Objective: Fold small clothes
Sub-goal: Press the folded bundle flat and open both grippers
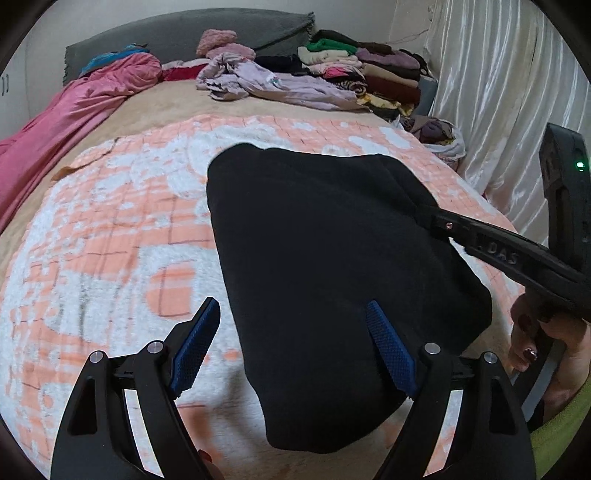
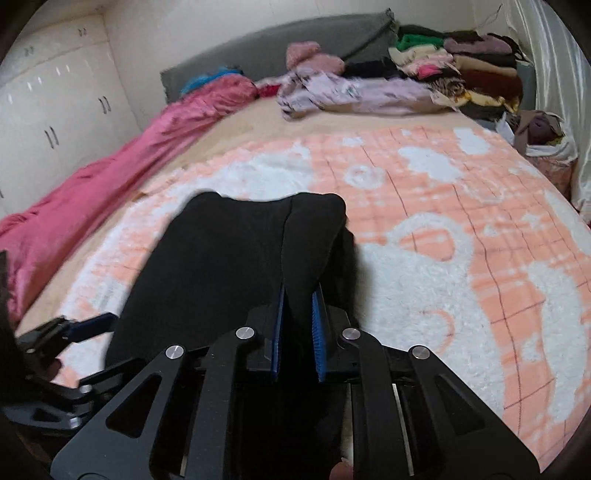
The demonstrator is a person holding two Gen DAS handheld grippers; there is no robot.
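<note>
A black garment lies on the peach and white blanket that covers the bed. My left gripper is open above the garment's near left edge, one blue pad over the black cloth and the other over the blanket. In the right wrist view my right gripper is shut on a raised fold of the black garment, at its right side. The left wrist view shows that gripper's fingers coming in from the right. The left gripper appears low at the left of the right wrist view.
A stack of folded clothes and a crumpled lilac garment lie at the far end by the grey headboard. A pink duvet runs along the left side. A white curtain hangs right, a wardrobe stands left.
</note>
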